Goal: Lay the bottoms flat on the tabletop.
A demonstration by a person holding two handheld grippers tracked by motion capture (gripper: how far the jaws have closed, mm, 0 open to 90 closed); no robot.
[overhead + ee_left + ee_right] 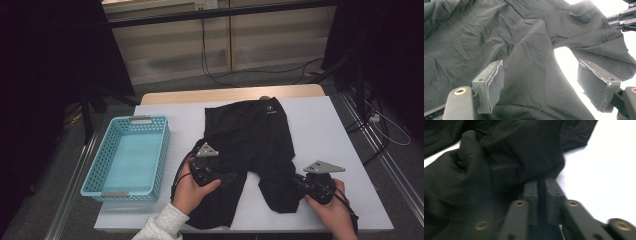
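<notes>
Black shorts (pixel 250 145), thin creased fabric with a small white logo too small to be read, are spread on a white sheet (pixel 325 130). Left gripper (pixel 226 178): jaws held wide over one leg, fabric between unpinched. Right gripper (pixel 296 181): jaws clamped narrow on the other leg's hem. Perforated turquoise plastic basket (pixel 102 170) is set beyond the left gripper.

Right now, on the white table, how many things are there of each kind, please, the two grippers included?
Black shorts: 1
Light blue basket: 1
Grippers: 2, the left gripper open over the cloth, the right gripper shut on a leg of the shorts
Total: 4
</notes>
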